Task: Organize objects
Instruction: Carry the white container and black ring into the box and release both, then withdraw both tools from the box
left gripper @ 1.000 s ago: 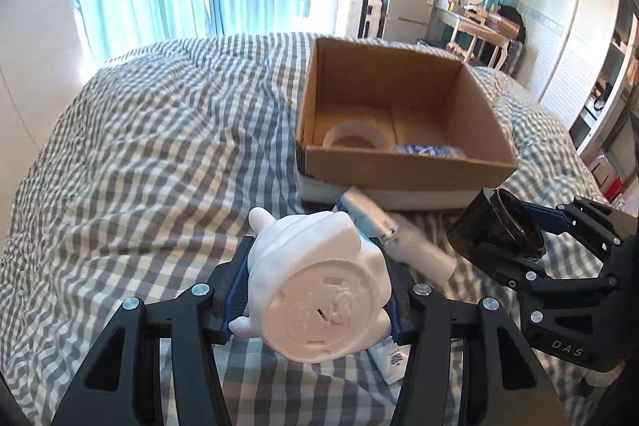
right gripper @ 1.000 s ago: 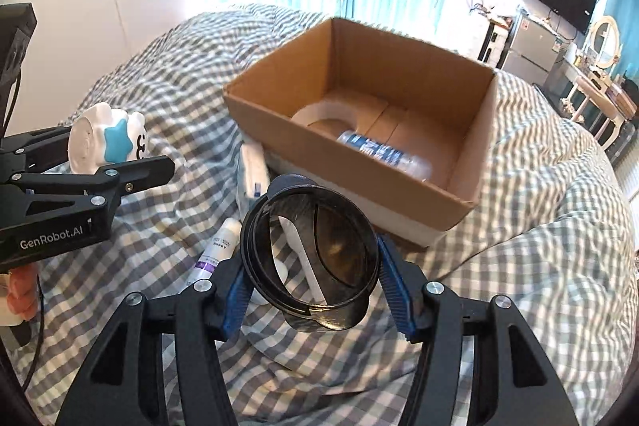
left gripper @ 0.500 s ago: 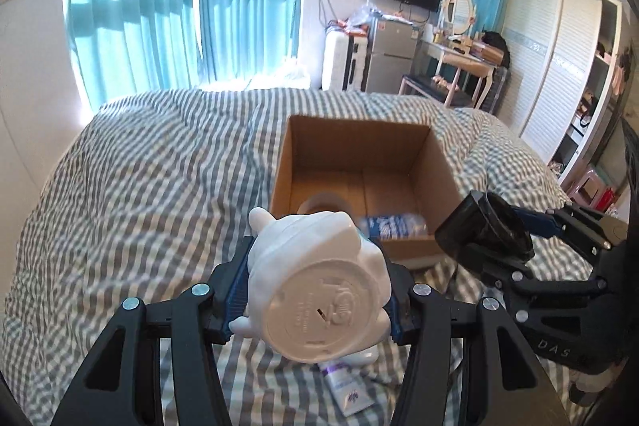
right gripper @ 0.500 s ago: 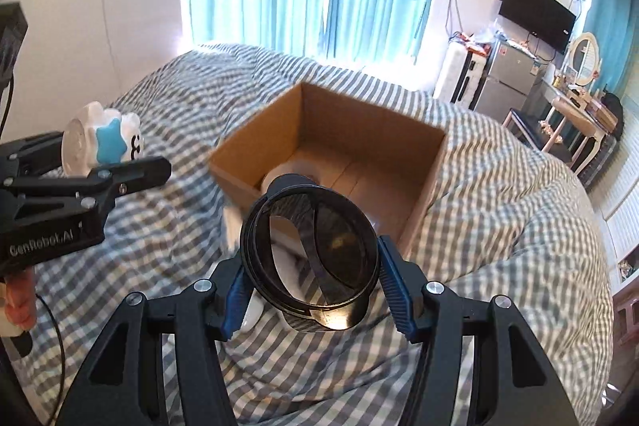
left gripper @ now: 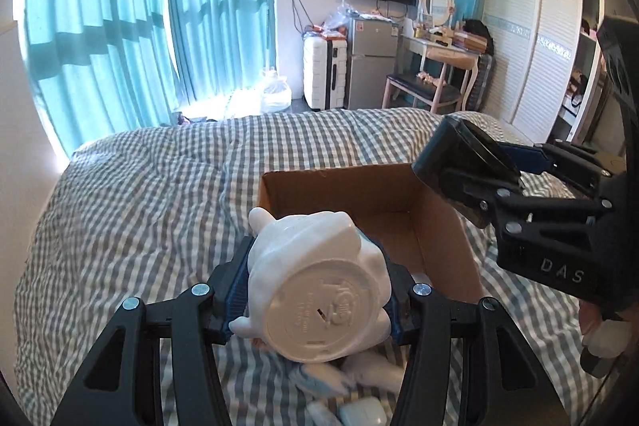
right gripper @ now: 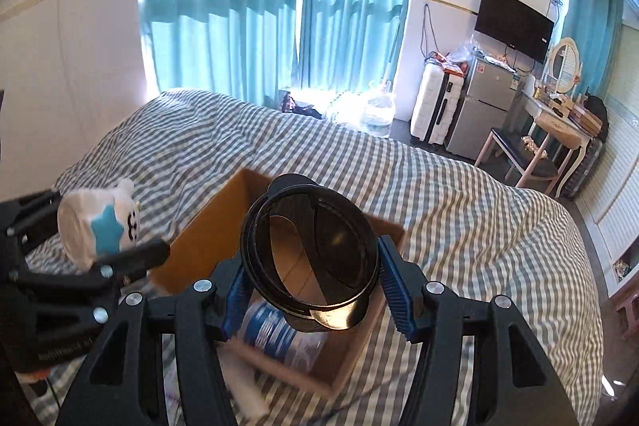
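The left tongs (left gripper: 319, 292) are clamped on a white figurine (left gripper: 317, 290), its round flat base turned toward the camera with a small slot and raised lettering too faint to read. From the right wrist view the same figurine (right gripper: 98, 228) shows a pale blue star and a dark mark on its side, plus a small ear-like nub on top.

The right tongs (right gripper: 311, 286) are clamped on a black cup (right gripper: 311, 252), a smoky, see-through cylinder with a ridged rim, held with its open mouth facing the camera. In the left wrist view the cup (left gripper: 459, 166) hangs tilted over the right corner of the cardboard box (left gripper: 399, 202).

The box sits open on a bed (left gripper: 139, 206) covered in grey-and-white checks. A bottle with a blue label (right gripper: 275, 332) lies inside it, seen blurred below the cup. Both held things hover above the bed, the figurine at the box's near left edge. Small white items (left gripper: 359, 382) lie on the bed under the left tongs.
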The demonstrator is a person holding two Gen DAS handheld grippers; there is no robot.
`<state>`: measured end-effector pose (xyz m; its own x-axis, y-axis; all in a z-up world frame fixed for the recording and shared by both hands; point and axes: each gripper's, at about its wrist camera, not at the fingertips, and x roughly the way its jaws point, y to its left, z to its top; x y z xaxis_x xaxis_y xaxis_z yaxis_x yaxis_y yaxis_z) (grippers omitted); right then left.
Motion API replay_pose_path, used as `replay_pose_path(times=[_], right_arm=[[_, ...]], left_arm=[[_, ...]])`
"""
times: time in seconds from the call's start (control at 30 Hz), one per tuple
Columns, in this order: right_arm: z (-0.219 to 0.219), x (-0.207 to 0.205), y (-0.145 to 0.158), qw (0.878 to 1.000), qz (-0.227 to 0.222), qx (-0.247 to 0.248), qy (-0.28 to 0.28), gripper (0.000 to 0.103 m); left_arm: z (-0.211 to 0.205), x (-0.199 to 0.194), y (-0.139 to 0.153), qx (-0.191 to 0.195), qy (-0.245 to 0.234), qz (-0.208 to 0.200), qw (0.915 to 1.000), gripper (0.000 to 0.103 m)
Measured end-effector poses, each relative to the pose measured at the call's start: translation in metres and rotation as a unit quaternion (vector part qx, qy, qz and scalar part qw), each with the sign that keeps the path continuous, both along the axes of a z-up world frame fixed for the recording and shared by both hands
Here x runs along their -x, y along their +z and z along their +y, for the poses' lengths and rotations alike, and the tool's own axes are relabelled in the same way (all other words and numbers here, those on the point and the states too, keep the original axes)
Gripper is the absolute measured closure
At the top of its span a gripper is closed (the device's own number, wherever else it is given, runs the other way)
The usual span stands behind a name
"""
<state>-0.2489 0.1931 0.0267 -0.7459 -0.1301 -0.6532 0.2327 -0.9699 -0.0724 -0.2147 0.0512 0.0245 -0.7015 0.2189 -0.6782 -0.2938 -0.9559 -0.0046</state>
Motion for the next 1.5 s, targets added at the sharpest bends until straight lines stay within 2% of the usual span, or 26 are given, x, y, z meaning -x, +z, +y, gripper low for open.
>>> replay_pose_path(times=[0.2,0.4,0.57,0.7,0.77,0.83,0.87,0.9,0.97,1.07,1.13,1.23,1.3,1.37,1.43,1.5], right_arm=[[0.005,0.047,-0.027,1.0,-0.028,0.01,-0.003,0.046],[0.004,0.079,-0.059,0.999,-0.046,-0.013,-0.001,0.045],[0.006,0.09,-0.074,0.998,-0.059,-0.007,0.002,0.045],[0.01,0.093,-0.078,0.998,-0.068,0.007,0.002,0.045],[0.012,0.092,-0.078,0.998,-0.069,0.007,0.0,0.04],[0.015,0.089,-0.074,0.998,-0.055,0.013,-0.011,0.024],[0.018,0.087,-0.071,0.999,-0.048,0.018,-0.017,0.022],[0.019,0.083,-0.067,0.999,-0.042,0.02,-0.02,0.021],[0.019,0.076,-0.059,0.999,-0.033,0.01,-0.023,0.02],[0.019,0.063,-0.045,0.999,-0.014,-0.005,-0.029,0.02],[0.02,0.052,-0.032,1.0,-0.008,0.003,-0.028,0.02],[0.021,0.033,-0.014,1.0,0.002,0.0,-0.024,0.02],[0.02,0.015,-0.001,1.0,0.014,-0.006,-0.019,0.02],[0.022,0.0,0.008,1.0,0.022,-0.007,-0.017,0.02],[0.024,-0.015,0.017,1.0,0.026,-0.005,-0.014,0.02],[0.023,-0.03,0.022,1.0,0.028,-0.007,-0.013,0.02]], left_arm=[[0.02,0.036,-0.028,0.023,-0.017,-0.016,0.9995,0.048],[0.032,0.053,-0.061,0.042,-0.027,-0.035,0.9981,0.048],[0.033,0.057,-0.081,0.043,-0.031,-0.051,0.9973,0.048],[0.034,0.057,-0.086,0.049,-0.039,-0.048,0.9969,0.048],[0.035,0.058,-0.086,0.047,-0.042,-0.048,0.9969,0.046],[0.035,0.058,-0.087,0.043,-0.04,-0.054,0.9968,0.043],[0.035,0.057,-0.086,0.042,-0.039,-0.057,0.9967,0.036],[0.034,0.054,-0.085,0.041,-0.037,-0.056,0.9969,0.026],[0.032,0.05,-0.079,0.037,-0.03,-0.048,0.9977,0.017],[0.028,0.039,-0.064,0.022,-0.027,-0.045,0.9984,0.016],[0.024,0.033,-0.053,0.016,-0.024,-0.042,0.9987,0.016],[0.011,0.022,-0.031,0.019,-0.011,-0.03,0.9993,0.015],[-0.001,0.012,-0.012,0.016,0.006,-0.014,0.9997,0.01],[-0.014,0.001,0.003,0.022,0.044,0.008,0.9988,0.005],[-0.024,-0.008,0.015,0.029,0.077,0.024,0.9963,0.005],[-0.032,-0.013,0.021,0.031,0.087,0.023,0.9954,0.005]])
